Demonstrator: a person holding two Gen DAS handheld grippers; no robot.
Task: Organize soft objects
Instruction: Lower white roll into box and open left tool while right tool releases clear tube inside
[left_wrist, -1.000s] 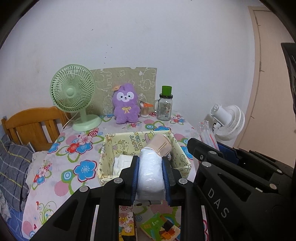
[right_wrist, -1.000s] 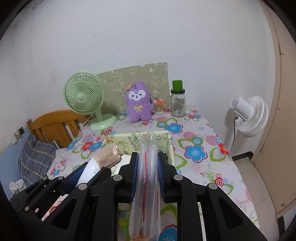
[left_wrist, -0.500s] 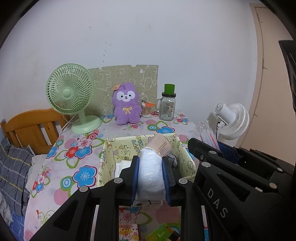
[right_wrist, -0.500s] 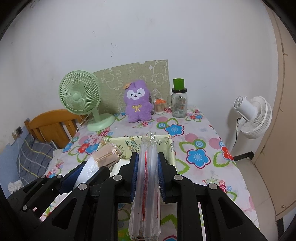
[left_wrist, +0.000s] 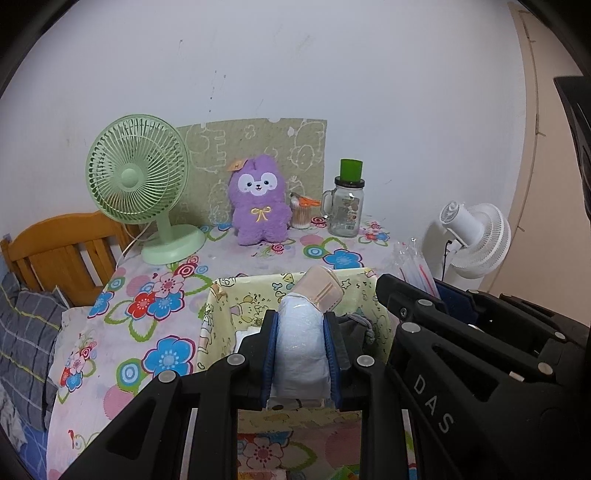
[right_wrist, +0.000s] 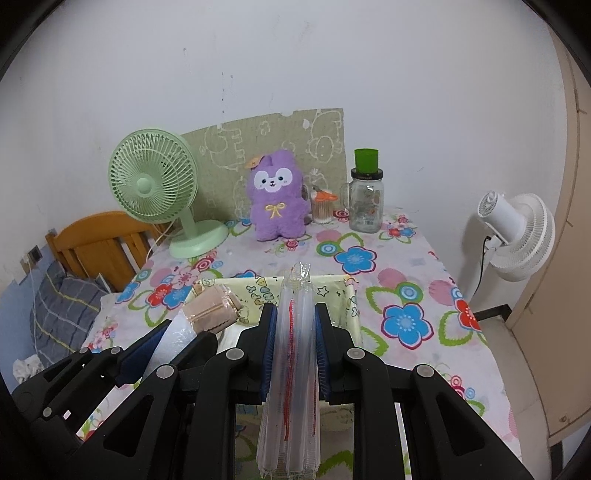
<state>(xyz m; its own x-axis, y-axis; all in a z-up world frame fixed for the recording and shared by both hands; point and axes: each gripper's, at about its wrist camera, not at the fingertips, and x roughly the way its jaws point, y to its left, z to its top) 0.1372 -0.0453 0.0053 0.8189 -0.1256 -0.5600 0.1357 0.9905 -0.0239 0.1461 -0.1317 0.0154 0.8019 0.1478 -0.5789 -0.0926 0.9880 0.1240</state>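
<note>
Left gripper (left_wrist: 301, 349): angled down toward the fabric box (left_wrist: 221, 317); jaws clamped on one white wrapped pack (left_wrist: 301, 343), blue pads pressing both its sides.
White wrapped pack: one, upright between the pads, over the near half of the fabric box; its far end carries a beige wrapped roll (left_wrist: 321, 291).
Right gripper (right_wrist: 294, 345): angled down alongside the left gripper; jaws clamped on one clear plastic sleeve (right_wrist: 293, 369) with red stripes inside.
Clear plastic sleeve: one, long and narrow, its tip reaching above the near rim of the fabric box, its tail hanging back below the pads.
Fabric box: one, yellow cartoon print, open top, on the flowered tablecloth (right_wrist: 406, 295) directly ahead of both grippers; white folded items and a grey item lie inside, number unclear.
Green desk fan (left_wrist: 138, 184): one, beyond the fabric box, to its left, upright.
Purple plush toy (left_wrist: 258, 203): one, beyond the fabric box, seated against a green printed board (left_wrist: 207, 147).
Cotton swab tub (left_wrist: 301, 216): one, just right of the plush toy.
Glass jar (left_wrist: 345, 208): one, green lid, right of the swab tub.
White fan (right_wrist: 517, 232): one, off the table, well right of the fabric box.
Wooden chair (left_wrist: 62, 254): one, left of the table.
</note>
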